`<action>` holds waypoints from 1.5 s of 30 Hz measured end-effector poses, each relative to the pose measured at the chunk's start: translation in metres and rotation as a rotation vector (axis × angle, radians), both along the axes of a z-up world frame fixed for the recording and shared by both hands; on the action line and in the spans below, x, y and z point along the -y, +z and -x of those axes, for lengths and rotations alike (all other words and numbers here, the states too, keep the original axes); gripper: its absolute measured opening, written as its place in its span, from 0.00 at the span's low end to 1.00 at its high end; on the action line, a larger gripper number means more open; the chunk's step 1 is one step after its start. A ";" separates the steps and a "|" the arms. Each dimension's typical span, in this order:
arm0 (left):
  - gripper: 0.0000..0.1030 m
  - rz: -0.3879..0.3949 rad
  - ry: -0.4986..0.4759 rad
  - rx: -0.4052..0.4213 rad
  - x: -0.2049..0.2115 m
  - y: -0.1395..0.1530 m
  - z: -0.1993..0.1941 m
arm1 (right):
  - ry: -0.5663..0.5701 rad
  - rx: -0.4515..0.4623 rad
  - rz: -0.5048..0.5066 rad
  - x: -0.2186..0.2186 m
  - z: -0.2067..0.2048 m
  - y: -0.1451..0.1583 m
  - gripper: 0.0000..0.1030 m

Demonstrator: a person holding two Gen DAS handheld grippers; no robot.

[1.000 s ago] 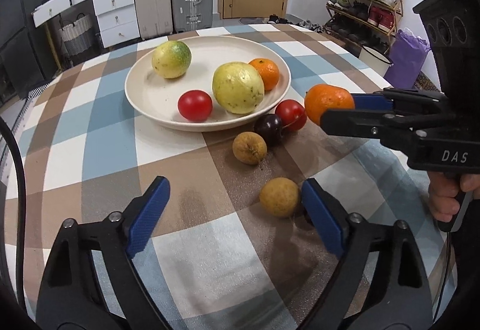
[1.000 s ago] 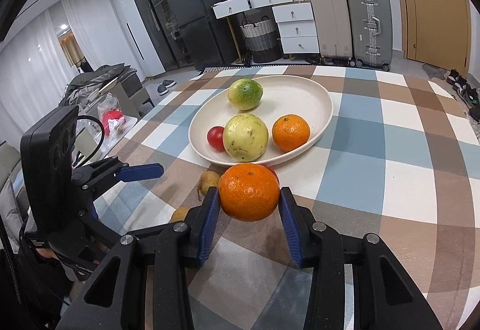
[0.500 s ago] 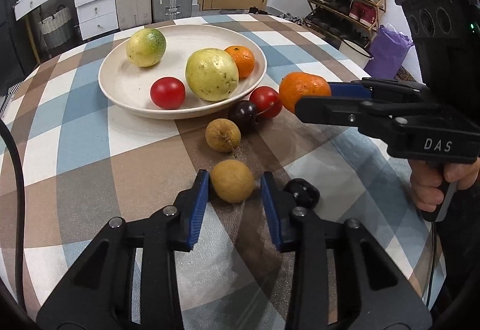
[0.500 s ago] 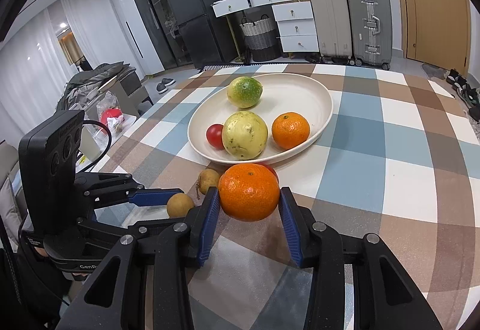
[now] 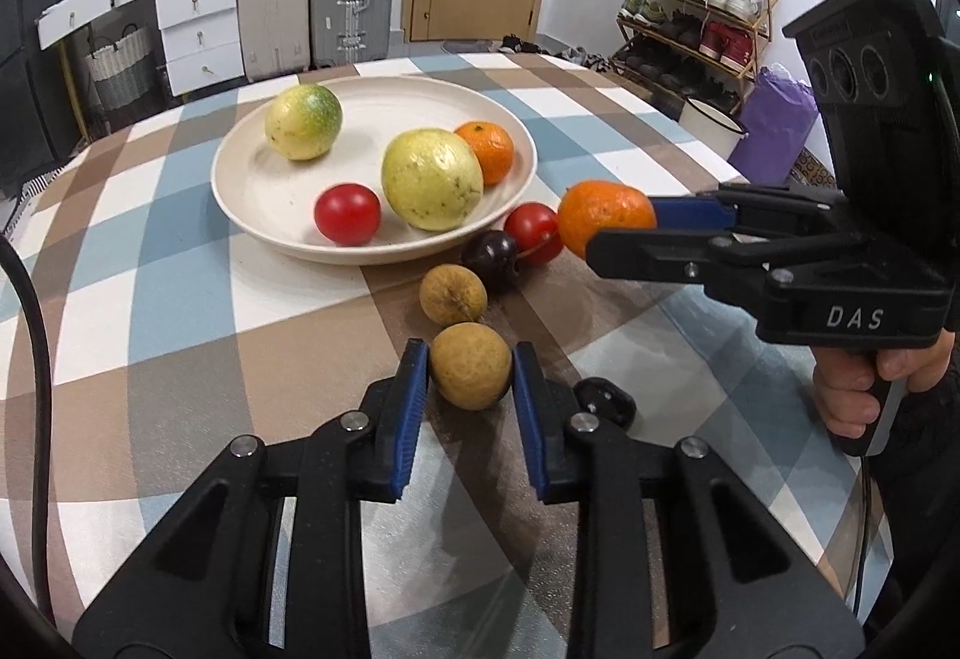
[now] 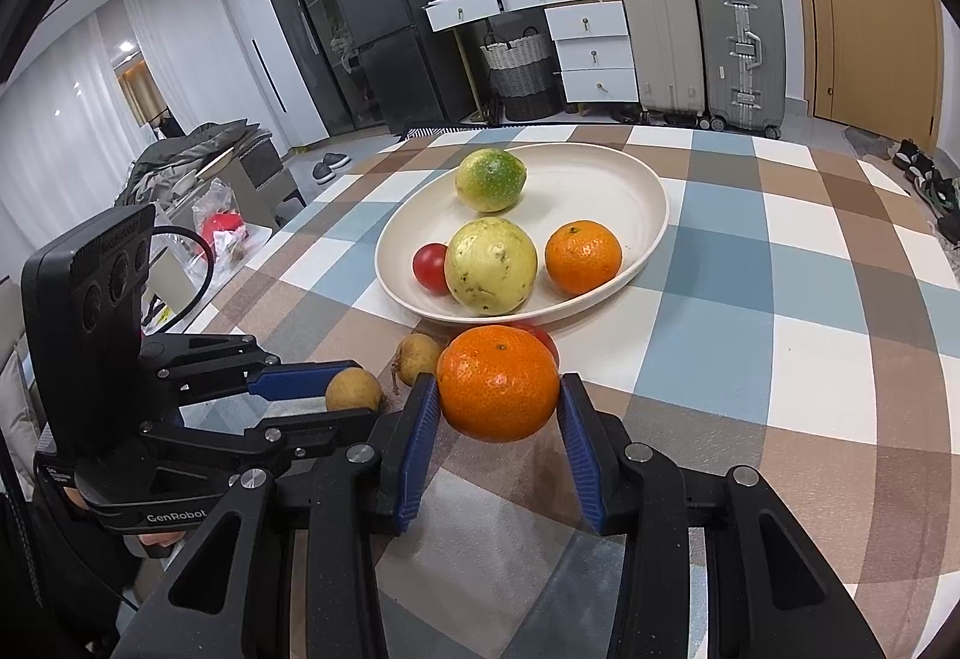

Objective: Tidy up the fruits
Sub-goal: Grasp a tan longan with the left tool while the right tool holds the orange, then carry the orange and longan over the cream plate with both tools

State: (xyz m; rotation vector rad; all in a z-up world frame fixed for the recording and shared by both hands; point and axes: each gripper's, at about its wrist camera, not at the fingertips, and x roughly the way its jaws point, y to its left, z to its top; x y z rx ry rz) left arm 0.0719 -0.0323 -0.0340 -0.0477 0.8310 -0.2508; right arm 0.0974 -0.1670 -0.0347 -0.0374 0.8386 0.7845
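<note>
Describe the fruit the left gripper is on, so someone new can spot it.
Start at the big cream plate on the checked tablecloth; a line of loose fruit runs from its near rim toward the left gripper. The last in that line is a small tan longan, pinched between blue fingers. Its twin lies free on the cloth.

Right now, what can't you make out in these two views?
- Dark cherry: hidden in the right wrist view behind the held orange.
- Black object: left wrist view, half hidden by a left claw finger; unidentifiable.
- Tomato beside the plate: right wrist view shows a sliver.
</note>
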 end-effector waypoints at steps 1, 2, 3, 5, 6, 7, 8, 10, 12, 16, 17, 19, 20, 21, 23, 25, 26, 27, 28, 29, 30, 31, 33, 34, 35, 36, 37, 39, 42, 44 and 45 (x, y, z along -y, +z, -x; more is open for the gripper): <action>0.25 -0.003 0.009 0.008 -0.001 0.001 0.000 | 0.000 0.000 -0.001 0.000 0.000 0.000 0.40; 0.25 -0.003 0.015 0.014 -0.002 0.002 0.000 | 0.000 0.000 0.001 0.000 0.000 0.000 0.40; 0.25 -0.001 0.022 0.018 -0.004 0.003 0.000 | 0.001 0.000 0.001 0.000 0.000 0.000 0.40; 0.25 0.002 0.033 0.029 -0.007 0.005 0.001 | 0.000 0.000 0.000 0.000 0.000 0.000 0.40; 0.25 0.001 0.039 0.038 -0.008 0.006 0.001 | 0.000 0.001 0.000 0.000 0.000 0.000 0.40; 0.25 -0.001 0.043 0.046 -0.008 0.007 0.002 | 0.001 0.000 -0.001 0.000 0.000 0.000 0.40; 0.25 -0.005 0.048 0.058 -0.009 0.009 0.003 | 0.001 0.000 -0.001 0.000 0.000 -0.001 0.40; 0.25 -0.010 0.059 0.074 -0.010 0.011 0.004 | 0.002 0.001 0.001 0.000 0.001 -0.001 0.40; 0.25 -0.011 0.069 0.085 -0.012 0.013 0.005 | 0.002 0.003 0.001 -0.001 0.001 -0.001 0.40; 0.25 -0.008 0.085 0.095 -0.015 0.014 0.006 | 0.005 0.008 -0.006 -0.001 0.001 -0.001 0.40; 0.25 -0.011 0.092 0.099 -0.016 0.015 0.006 | 0.005 0.009 -0.006 -0.002 0.002 -0.001 0.40; 0.25 -0.010 0.100 0.106 -0.017 0.015 0.006 | 0.008 0.011 -0.008 -0.002 0.002 -0.001 0.40; 0.25 -0.007 0.106 0.109 -0.018 0.016 0.006 | 0.008 0.012 -0.008 -0.002 0.002 0.000 0.40; 0.25 0.000 0.105 0.110 -0.019 0.016 0.006 | 0.009 0.013 -0.010 -0.003 0.002 0.000 0.40; 0.25 0.002 0.115 0.119 -0.021 0.018 0.007 | 0.010 0.014 -0.011 -0.003 0.002 -0.001 0.40; 0.25 0.003 0.121 0.130 -0.021 0.019 0.007 | 0.011 0.016 -0.016 -0.004 0.002 0.000 0.40; 0.25 0.007 0.122 0.131 -0.022 0.019 0.007 | 0.012 0.016 -0.019 -0.003 0.002 0.000 0.40; 0.25 0.010 0.124 0.135 -0.022 0.020 0.007 | 0.012 0.017 -0.022 -0.003 0.002 0.000 0.40; 0.25 0.008 0.126 0.138 -0.022 0.020 0.007 | 0.010 0.018 -0.027 -0.003 0.001 0.001 0.40; 0.25 0.005 0.125 0.139 -0.022 0.021 0.007 | 0.007 0.018 -0.033 -0.003 0.001 0.002 0.40; 0.25 0.007 0.129 0.146 -0.022 0.022 0.007 | 0.005 0.017 -0.038 -0.003 0.000 0.002 0.40; 0.25 0.007 0.133 0.147 -0.023 0.022 0.006 | 0.002 0.017 -0.044 -0.002 -0.001 0.003 0.40; 0.25 0.015 0.141 0.149 -0.025 0.023 0.005 | -0.007 0.023 -0.050 -0.001 -0.002 0.005 0.40; 0.25 0.017 0.146 0.149 -0.025 0.023 0.003 | -0.009 0.025 -0.054 -0.001 -0.003 0.007 0.40; 0.25 0.018 0.153 0.149 -0.027 0.023 0.002 | -0.017 0.030 -0.060 0.000 -0.004 0.009 0.40; 0.25 0.019 0.156 0.149 -0.027 0.023 0.001 | -0.023 0.033 -0.064 0.000 -0.004 0.010 0.40; 0.25 0.020 0.161 0.150 -0.029 0.023 0.000 | -0.027 0.034 -0.068 0.000 -0.005 0.012 0.40; 0.25 0.021 0.173 0.155 -0.031 0.026 -0.003 | -0.041 0.041 -0.071 0.001 -0.008 0.016 0.40; 0.25 0.017 0.192 0.168 -0.034 0.031 -0.006 | -0.061 0.047 -0.079 0.002 -0.011 0.020 0.40; 0.25 0.016 0.203 0.175 -0.036 0.033 -0.009 | -0.076 0.044 -0.084 0.002 -0.015 0.022 0.40; 0.25 0.011 0.212 0.177 -0.037 0.034 -0.011 | -0.083 0.044 -0.084 0.003 -0.017 0.023 0.40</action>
